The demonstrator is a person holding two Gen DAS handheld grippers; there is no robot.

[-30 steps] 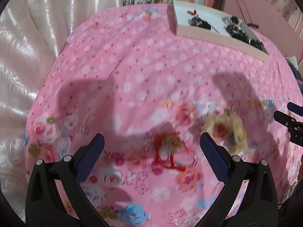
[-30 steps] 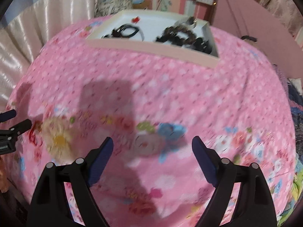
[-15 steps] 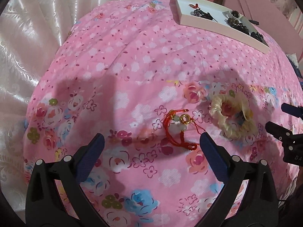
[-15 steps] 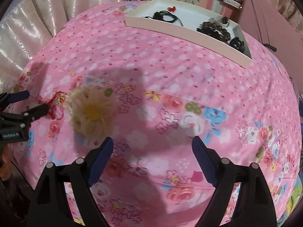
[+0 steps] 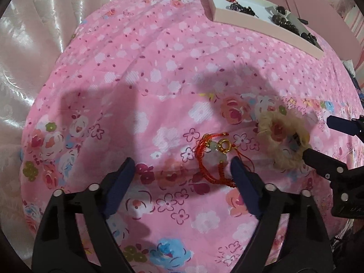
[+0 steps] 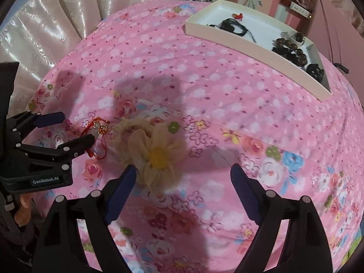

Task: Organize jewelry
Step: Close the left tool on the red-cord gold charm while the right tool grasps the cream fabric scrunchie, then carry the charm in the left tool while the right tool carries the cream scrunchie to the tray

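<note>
Left claw (image 5: 182, 166): wide open, holding nothing, low over the bed (image 5: 159, 68).
Red bracelet (image 5: 213, 157): lies flat on the bed, just inside the left claw's right finger, at about 3 o'clock in its gap.
Right claw (image 6: 183, 173): wide open, holding nothing.
Flower hair tie (image 6: 150, 150): soft and puffy, at 10 o'clock, touching the right claw's left finger.
Tray (image 6: 250, 47): far off at 1 o'clock, with dark beads inside.
Good way: slide each claw sideways until its thing sits in the middle, then squeeze gently.
Watch out: the thin red cord may slip, so pinch it low.
</note>
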